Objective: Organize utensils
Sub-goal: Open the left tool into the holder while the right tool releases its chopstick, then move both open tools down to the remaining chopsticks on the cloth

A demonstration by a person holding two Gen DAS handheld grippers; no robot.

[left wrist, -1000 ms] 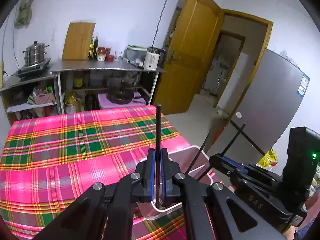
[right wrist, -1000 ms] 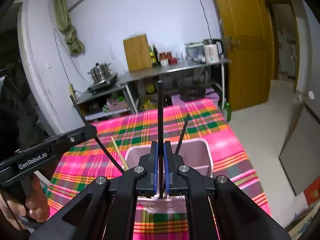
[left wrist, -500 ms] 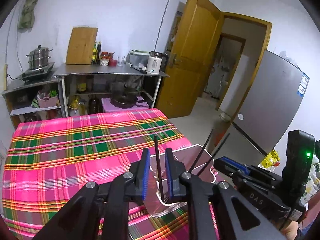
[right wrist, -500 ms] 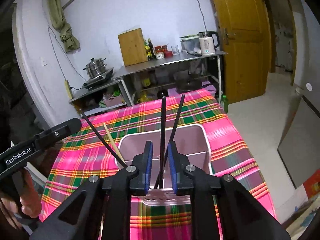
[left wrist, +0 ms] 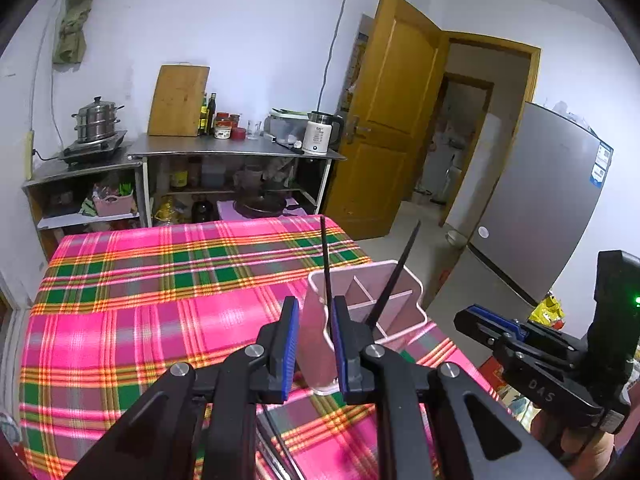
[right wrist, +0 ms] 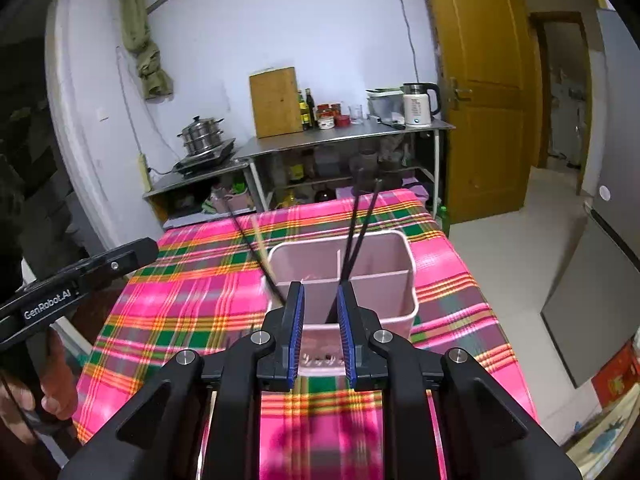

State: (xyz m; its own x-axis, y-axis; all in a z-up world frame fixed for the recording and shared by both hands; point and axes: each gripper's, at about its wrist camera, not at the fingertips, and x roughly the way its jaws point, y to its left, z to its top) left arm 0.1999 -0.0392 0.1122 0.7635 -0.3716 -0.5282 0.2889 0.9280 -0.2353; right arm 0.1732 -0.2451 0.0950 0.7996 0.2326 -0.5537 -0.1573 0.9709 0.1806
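Stood in one pink plastic divided utensil caddy (right wrist: 394, 280): three thin black chopsticks (right wrist: 362, 224) and one pale wooden chopstick (right wrist: 262, 246), left gripper (left wrist: 314, 344) and right gripper (right wrist: 320, 332) both released, empty.

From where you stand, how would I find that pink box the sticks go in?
Look at the table under the bright pink plaid cloth. Near its edge on the side of the yellow door stands the pink plastic holder, an open-topped box split by thin dividers. It is the only container on the cloth, and slim black chopsticks lean up out of it.
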